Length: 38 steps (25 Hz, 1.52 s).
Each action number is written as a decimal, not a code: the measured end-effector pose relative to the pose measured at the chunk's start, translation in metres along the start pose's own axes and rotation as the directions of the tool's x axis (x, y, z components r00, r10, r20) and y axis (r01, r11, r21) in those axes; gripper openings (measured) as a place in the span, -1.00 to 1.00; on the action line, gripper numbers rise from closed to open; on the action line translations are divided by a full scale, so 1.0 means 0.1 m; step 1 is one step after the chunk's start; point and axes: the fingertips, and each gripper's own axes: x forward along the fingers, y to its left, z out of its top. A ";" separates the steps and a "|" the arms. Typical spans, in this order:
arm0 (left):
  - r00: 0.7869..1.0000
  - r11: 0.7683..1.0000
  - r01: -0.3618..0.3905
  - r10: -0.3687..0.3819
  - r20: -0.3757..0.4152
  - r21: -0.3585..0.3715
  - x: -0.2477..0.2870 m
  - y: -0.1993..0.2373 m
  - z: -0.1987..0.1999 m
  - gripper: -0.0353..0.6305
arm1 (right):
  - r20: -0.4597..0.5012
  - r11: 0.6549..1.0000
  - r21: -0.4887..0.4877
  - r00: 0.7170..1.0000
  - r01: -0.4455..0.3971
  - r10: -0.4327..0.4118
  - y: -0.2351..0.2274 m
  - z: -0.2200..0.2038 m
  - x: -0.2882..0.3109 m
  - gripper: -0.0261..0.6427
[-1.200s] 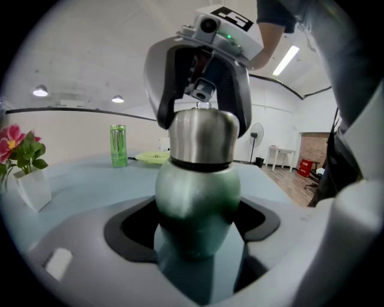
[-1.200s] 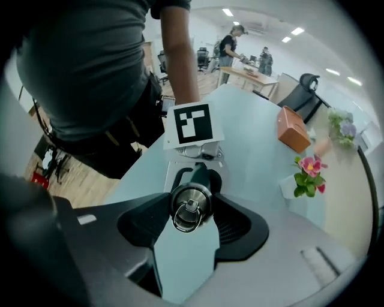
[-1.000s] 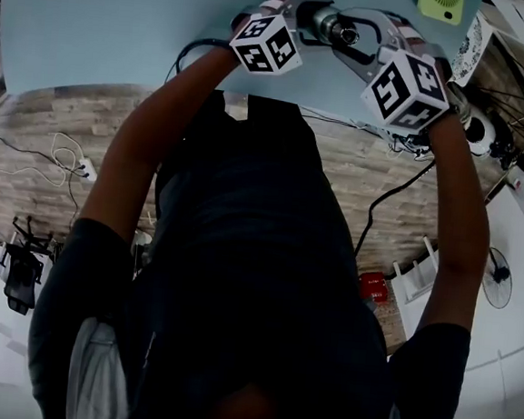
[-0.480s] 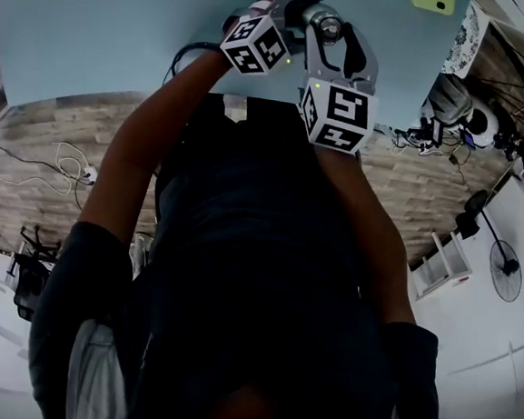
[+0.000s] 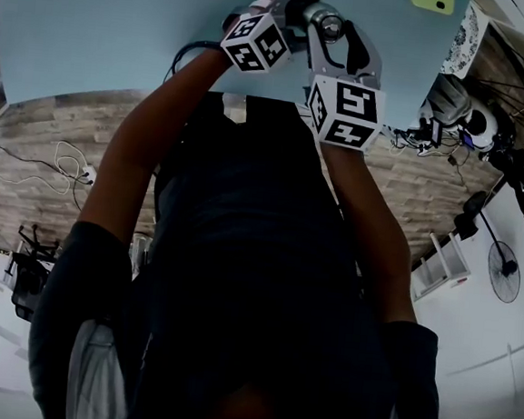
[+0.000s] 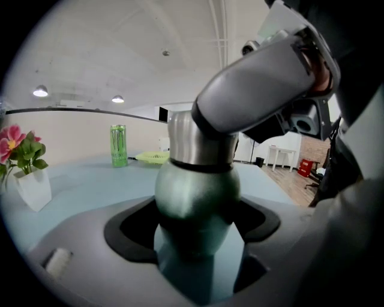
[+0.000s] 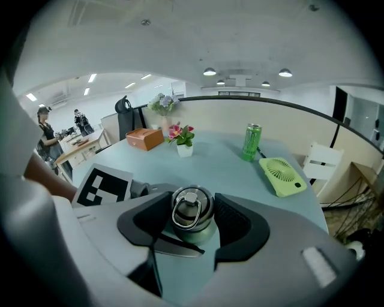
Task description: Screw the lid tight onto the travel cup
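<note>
Clamping cup in left gripper jaws | right gripper jaws pinching lid

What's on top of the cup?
Its lid with a metal ring, clamped between the right gripper's jaws. The lid covers the cup's mouth, so the inside cannot be seen.

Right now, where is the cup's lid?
It is at the centre of the right gripper view: the lid, with its metal ring, is pinched between the jaws of the right gripper, atop the travel cup that the left gripper clamps.
</note>
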 end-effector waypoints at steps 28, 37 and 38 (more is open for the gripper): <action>1.000 1.000 0.002 -0.002 0.000 0.003 0.02 0.01 0.02 0.38 | -0.696 -0.233 -0.718 0.677 -0.655 0.241 0.15 -0.23 -0.09 -0.24; 1.000 1.000 0.004 -0.004 0.001 0.001 0.00 0.01 0.00 0.38 | -0.254 0.696 -0.604 0.921 -0.390 0.295 0.13 -0.10 0.00 -0.24; 1.000 1.000 0.004 -0.004 0.001 0.001 0.00 0.01 0.00 0.38 | -0.183 0.782 -0.545 0.954 -0.301 0.239 0.12 -0.06 0.01 -0.24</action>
